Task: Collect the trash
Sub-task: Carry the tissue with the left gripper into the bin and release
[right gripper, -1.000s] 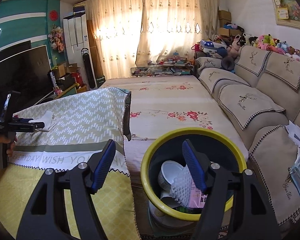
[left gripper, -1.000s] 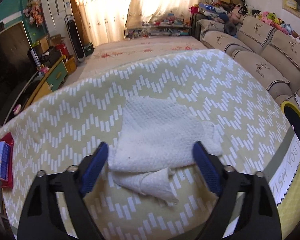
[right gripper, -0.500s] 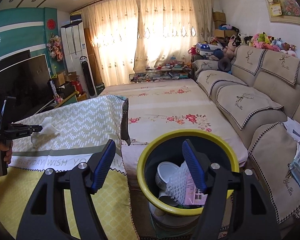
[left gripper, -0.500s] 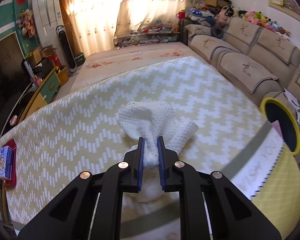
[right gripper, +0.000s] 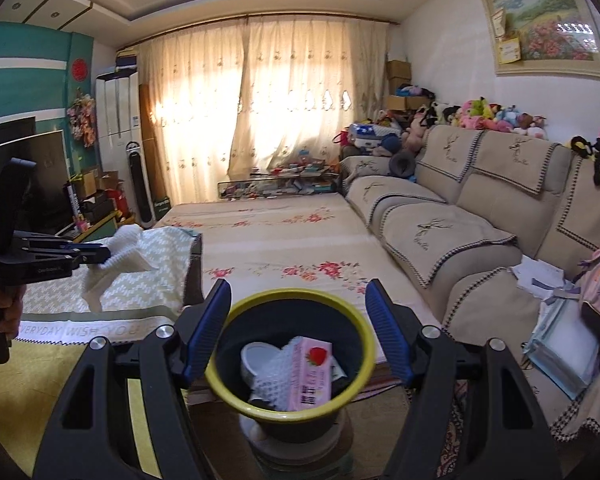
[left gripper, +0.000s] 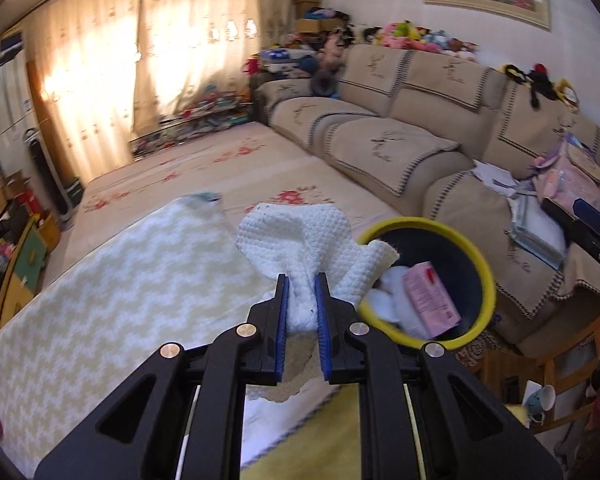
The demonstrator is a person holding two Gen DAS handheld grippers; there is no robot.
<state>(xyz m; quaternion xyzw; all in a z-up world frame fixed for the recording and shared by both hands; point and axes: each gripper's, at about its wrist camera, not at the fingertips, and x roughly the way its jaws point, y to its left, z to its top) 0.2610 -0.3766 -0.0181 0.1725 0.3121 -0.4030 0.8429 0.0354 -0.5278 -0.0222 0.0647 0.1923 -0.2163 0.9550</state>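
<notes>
Left wrist: left claw [left gripper: 302,312] clamps paper towel [left gripper: 300,240], flaring forward | right claw [right gripper: 298,334] open over bin [right gripper: 288,410]

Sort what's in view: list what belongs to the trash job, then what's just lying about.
Job:
- crumpled white paper towel, clamped in left gripper
- yellow-rimmed black bin
- open right gripper

Lying about:
- beige sofa
- plush toys
- zigzag tablecloth

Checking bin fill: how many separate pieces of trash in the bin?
3 visible in the bin: a white cup at left, a white mesh wrap in the middle, a pink carton on top. More may be hidden underneath.
</notes>
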